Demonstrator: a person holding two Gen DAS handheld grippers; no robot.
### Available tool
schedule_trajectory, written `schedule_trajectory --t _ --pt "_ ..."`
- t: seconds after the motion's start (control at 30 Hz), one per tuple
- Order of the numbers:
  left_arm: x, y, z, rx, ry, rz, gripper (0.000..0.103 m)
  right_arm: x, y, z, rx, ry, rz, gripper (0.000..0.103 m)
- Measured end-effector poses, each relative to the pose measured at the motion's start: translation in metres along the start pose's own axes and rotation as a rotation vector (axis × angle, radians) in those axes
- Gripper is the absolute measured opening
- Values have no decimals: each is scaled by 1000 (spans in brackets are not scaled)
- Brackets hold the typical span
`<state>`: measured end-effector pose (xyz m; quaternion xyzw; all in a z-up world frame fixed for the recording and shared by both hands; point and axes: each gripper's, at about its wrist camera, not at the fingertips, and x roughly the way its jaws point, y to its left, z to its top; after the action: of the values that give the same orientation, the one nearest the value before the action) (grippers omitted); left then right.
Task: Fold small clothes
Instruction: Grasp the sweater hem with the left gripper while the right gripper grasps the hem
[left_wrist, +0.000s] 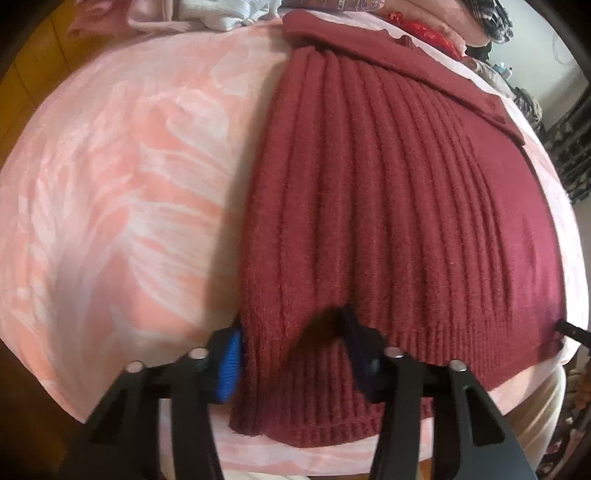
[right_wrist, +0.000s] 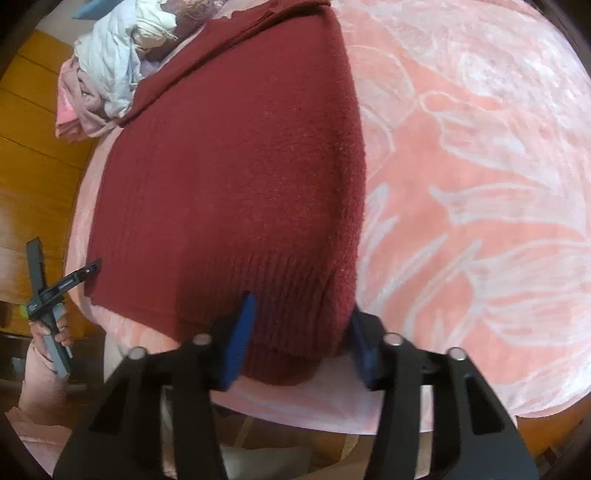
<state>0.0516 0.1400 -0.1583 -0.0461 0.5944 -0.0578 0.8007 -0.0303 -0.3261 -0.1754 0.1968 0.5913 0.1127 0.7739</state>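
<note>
A maroon ribbed knit sweater (left_wrist: 388, 203) (right_wrist: 240, 177) lies flat on a pink flower-print blanket (left_wrist: 129, 184) (right_wrist: 480, 184). Its hem is towards me and a sleeve is folded across the far end. My left gripper (left_wrist: 291, 354) is shut on the hem's left corner, with bunched cloth between the blue pad (left_wrist: 231, 365) and the other finger, which is tucked under a fold. My right gripper (right_wrist: 299, 343) pinches the hem's right corner, its left pad (right_wrist: 240, 339) on top of the knit. In the right wrist view, the left gripper (right_wrist: 66, 284) and a hand appear at the sweater's far corner.
A heap of white and pink clothes (right_wrist: 110, 74) sits at the blanket's far edge, and red and patterned garments (left_wrist: 424, 29) lie beyond the sweater. An orange wooden floor (right_wrist: 29, 147) lies past the blanket's edge. The blanket's front edge (right_wrist: 295, 410) drops off just below the grippers.
</note>
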Motion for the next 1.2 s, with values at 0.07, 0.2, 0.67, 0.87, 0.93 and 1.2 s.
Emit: schedule_trajectory --t 0.07,0.2,0.67,0.87,0.93,1.2 --pt "0 -1 -1 -14 6 -18 30 1 -1 -2 2 9 36 25" --pt "-6 4 -8 -52 2 -71 11 -4 -10 -5 19 3 80 9" --pt "-32 28 -8 -159 -41 -188 8 -30 -4 3 8 -60 200 6" --pt "-38 21 11 -179 -51 -223 8 -38 -8 21 22 -75 244 6" --pt "-40 19 19 -174 -61 -214 8 -41 -8 29 18 -80 245 6" --pt "-41 15 60 -176 -88 -219 8 -42 -7 71 28 -98 253 6"
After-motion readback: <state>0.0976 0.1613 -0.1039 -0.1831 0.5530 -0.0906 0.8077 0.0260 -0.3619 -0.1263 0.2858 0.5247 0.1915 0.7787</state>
